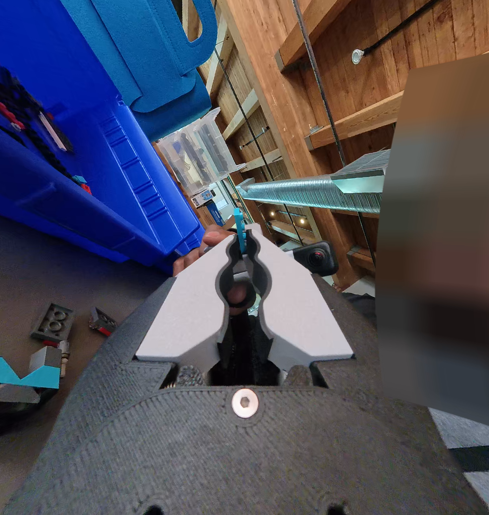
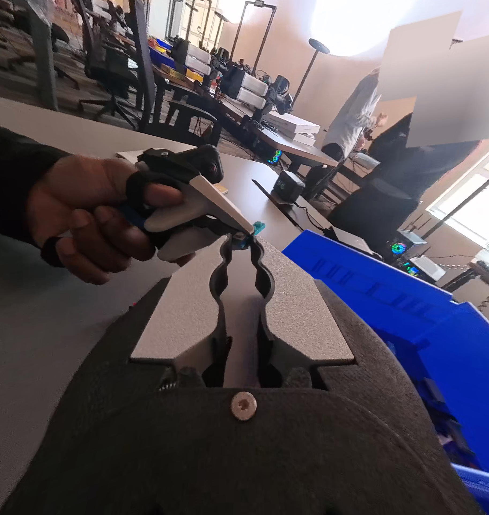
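My left gripper [image 1: 242,237] is shut on a thin teal brick piece [image 1: 240,223] that stands up out of its tips. In the right wrist view this gripper [image 2: 247,228] comes in from the left in a person's hand [image 2: 98,217], and the teal piece [image 2: 258,227] pokes out past its tip. My right gripper [image 2: 241,241] has its jaws drawn in narrow around the lower end of the same piece, where a small grey and blue part [image 2: 240,241] sits between the tips. Both grippers meet above the grey table [image 2: 42,320].
A large blue bin [image 1: 104,167] [image 2: 405,320] stands close beside the grippers. Loose grey bricks [image 1: 52,322] and a teal and grey block [image 1: 23,373] lie on the table. A small black device [image 2: 289,186] sits farther back. People stand at the far right. My left and right fingertips are right by each other.
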`<state>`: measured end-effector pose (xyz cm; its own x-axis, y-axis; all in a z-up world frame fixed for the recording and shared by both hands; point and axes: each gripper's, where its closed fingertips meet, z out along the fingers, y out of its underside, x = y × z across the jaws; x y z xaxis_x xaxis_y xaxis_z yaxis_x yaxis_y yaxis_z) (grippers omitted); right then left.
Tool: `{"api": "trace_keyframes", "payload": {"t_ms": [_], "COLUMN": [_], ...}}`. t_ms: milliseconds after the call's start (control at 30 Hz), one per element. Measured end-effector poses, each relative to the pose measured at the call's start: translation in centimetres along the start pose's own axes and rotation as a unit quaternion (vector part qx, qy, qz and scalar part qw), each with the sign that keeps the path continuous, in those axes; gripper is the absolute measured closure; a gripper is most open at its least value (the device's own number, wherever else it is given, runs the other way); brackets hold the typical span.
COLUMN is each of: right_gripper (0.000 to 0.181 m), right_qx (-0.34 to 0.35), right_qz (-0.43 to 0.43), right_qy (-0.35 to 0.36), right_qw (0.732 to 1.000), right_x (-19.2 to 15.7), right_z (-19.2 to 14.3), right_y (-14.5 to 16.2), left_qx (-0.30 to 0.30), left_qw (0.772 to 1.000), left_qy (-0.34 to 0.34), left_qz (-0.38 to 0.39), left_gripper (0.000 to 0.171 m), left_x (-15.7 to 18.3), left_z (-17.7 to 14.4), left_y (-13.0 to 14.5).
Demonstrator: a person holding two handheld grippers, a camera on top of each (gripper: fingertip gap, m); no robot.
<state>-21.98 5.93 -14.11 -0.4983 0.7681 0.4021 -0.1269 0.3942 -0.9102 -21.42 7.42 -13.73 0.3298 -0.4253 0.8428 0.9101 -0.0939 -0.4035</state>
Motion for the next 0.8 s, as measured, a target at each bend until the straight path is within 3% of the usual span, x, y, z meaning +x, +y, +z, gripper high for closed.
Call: {"api": "trace_keyframes", "payload": {"t_ms": [333, 633, 800], "right_gripper": [0.171, 0.171, 0.172], "right_qx": [0.007, 0.015, 0.013], "right_qz": [-0.046, -0.061, -0.060], "right_qy": [-0.010, -0.055, -0.063], "right_qw": [0.999, 0.996, 0.996], "right_x": [-0.1, -0.8, -0.9], "right_z": [-0.6, -1.5, -1.5], "right_y": [-0.2, -0.5, -0.4], "left_qx": [0.014, -0.091, -0.102], "left_qw": [1.000, 0.996, 0.994], "left_qy": [0.004, 0.020, 0.024], "left_qz": [0.009, -0.002, 0.000], "left_gripper": [0.164, 0.165, 0.166], "left_x": [0.2, 0.8, 0.8], "left_z": [-0.4, -0.1, -0.2], "left_y": [-1.0, 1.0, 1.3]}}
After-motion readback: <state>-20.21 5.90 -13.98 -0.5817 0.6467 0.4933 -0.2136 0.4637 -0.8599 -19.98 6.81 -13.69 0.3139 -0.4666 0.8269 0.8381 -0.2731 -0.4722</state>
